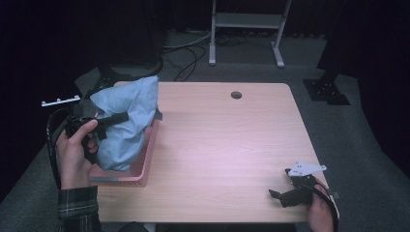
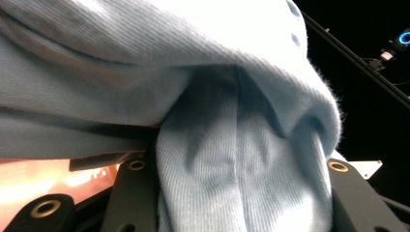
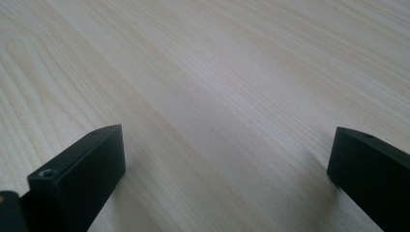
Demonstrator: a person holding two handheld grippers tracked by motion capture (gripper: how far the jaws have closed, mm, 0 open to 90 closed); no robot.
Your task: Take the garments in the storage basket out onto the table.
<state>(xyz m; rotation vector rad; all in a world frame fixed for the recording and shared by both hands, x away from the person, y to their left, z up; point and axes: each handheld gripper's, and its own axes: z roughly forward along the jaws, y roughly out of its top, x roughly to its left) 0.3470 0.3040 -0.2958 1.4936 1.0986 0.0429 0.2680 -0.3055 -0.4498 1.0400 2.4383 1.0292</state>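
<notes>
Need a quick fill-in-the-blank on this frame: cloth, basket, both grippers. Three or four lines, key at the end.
1. The left gripper is shut on the light blue ____.
2. The cloth bulges out of a ____ basket at the table's left edge.
3. The right gripper has its jaws ____, with nothing between them.
4. Under the right gripper lies the bare wooden ____.

Missing words: cloth; pink; open; table

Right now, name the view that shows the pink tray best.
The high view: the pink tray sits at the table's left edge under the blue cloth. The left gripper view catches a blurred pink patch; the right gripper view faces bare wood.
</notes>
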